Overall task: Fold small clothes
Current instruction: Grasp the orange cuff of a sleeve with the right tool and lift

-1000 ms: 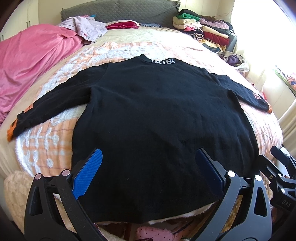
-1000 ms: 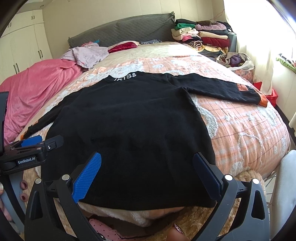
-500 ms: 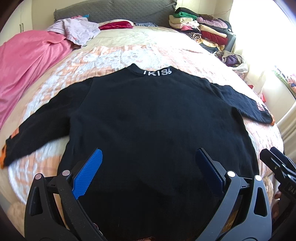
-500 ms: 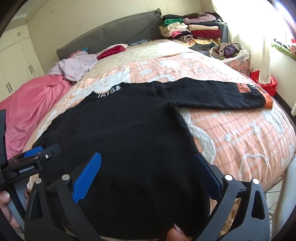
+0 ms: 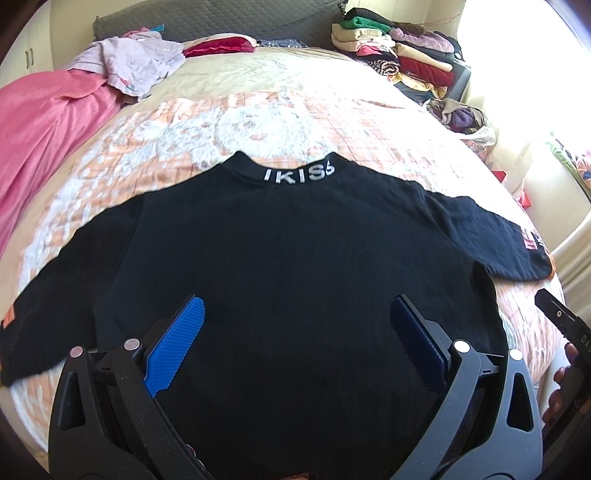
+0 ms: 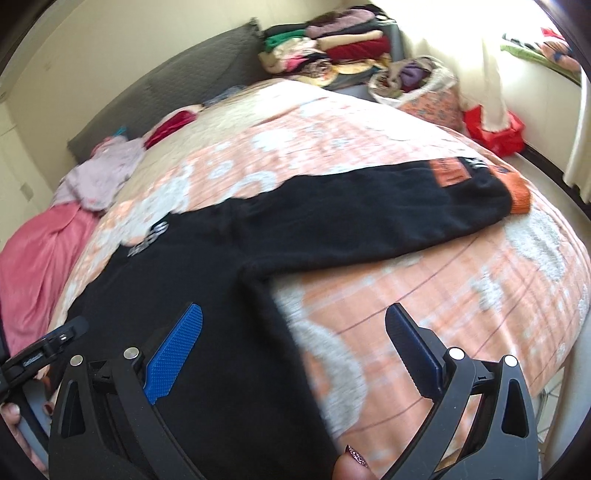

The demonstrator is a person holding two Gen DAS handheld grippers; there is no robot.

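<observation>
Though already spread flat, back up, across the peach patterned bedspread (image 5: 258, 122), still wholly unfolded: black sweater (image 5: 295, 266), collar lettering (image 5: 299, 173) away from the person, both sleeves thrown out wide. Fills the near half of the bed, body in the middle, left sleeve (image 5: 66, 266) running off toward the near left edge, right sleeve (image 6: 369, 214) ending in an orange cuff (image 6: 519, 195) close to the bed's right side.

Compared with a second ago, closer in on both sides. Left gripper (image 5: 295, 300) now pushed forward over the lower back of the sweater, hem out of its view beneath the tool; jaws wide apart, gripping nothing. Right gripper (image 6: 294, 307) swung off the body toward the right sleeve, side seam and armpit now between its spread blue pads (image 6: 177, 350); likewise empty, not yet touching cloth as far as can be told. Motion blur in the right wrist view, so probably mid-swing.

Reads as smoothing finished and the first fold about to begin, most likely the right sleeve brought in over the back. Needs a pinch near the cuff or shoulder.

Further out: pink blanket (image 5: 44, 122) along the left, lilac garment (image 5: 136, 62) near the grey headboard (image 5: 221, 22), stack of folded clothes (image 5: 399, 51) at the far right corner.
</observation>
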